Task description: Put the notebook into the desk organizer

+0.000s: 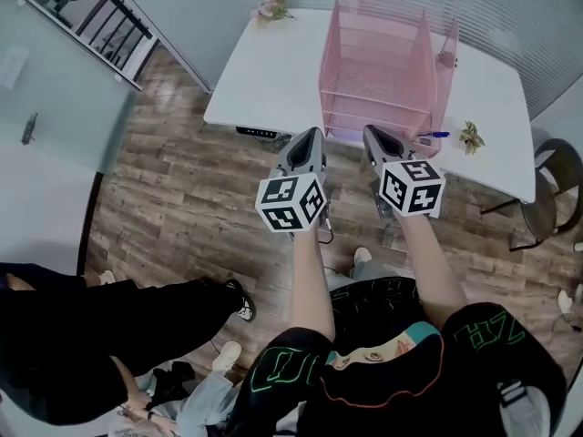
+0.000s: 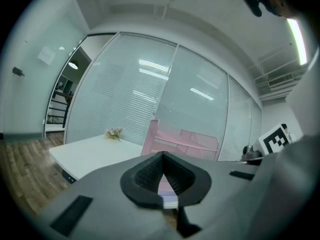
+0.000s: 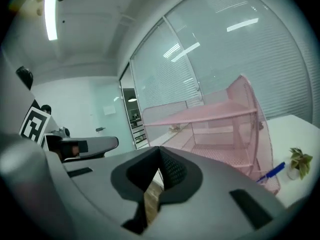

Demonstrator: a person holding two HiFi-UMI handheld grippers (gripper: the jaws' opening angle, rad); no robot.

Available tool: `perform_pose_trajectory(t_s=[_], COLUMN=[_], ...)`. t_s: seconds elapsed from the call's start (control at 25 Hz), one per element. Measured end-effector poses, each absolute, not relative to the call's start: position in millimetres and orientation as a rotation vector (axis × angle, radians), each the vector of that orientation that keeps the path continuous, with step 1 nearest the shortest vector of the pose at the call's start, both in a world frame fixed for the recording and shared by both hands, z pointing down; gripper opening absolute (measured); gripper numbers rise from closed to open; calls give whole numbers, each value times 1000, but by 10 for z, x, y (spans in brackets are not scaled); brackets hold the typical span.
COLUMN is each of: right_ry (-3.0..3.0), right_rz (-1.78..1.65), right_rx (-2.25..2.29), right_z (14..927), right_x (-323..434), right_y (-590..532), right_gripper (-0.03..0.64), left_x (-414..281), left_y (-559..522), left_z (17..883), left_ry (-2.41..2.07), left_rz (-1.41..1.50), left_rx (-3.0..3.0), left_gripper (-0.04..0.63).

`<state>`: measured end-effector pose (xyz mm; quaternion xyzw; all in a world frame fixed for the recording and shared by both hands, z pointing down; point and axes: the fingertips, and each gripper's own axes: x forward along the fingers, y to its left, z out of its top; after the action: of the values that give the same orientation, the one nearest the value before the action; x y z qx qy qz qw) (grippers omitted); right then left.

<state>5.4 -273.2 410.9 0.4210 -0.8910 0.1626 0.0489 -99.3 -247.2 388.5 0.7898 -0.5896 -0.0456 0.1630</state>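
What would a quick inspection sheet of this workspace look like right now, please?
Surface: white table, mostly bare.
Job's things: pink desk organizer upright on the table; notebook not made out.
Clutter: blue pen, flower sprig, small plant.
Grippers: left gripper and right gripper both shut, empty, at the table's near edge.
Cables: thin dark loop below the left gripper.
Surroundings: wood floor, glass partition, chair.

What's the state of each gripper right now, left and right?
Left gripper: closed, holding nothing.
Right gripper: closed, holding nothing.
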Motion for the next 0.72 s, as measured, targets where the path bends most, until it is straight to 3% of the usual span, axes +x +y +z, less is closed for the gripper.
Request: perform_pose_trajectory(t_s=[0.72], right_ry=[-2876], right_rz=[23], right_rx=[1373], right_z=[2588], right_x=[227], right_y=[-2764], right_gripper=[3], left_x=[-904], left_y=[-2447], left_z=[2498], left_ry=[-2003], left_rz=[-184], left_rx=[2488], left_gripper=[-3])
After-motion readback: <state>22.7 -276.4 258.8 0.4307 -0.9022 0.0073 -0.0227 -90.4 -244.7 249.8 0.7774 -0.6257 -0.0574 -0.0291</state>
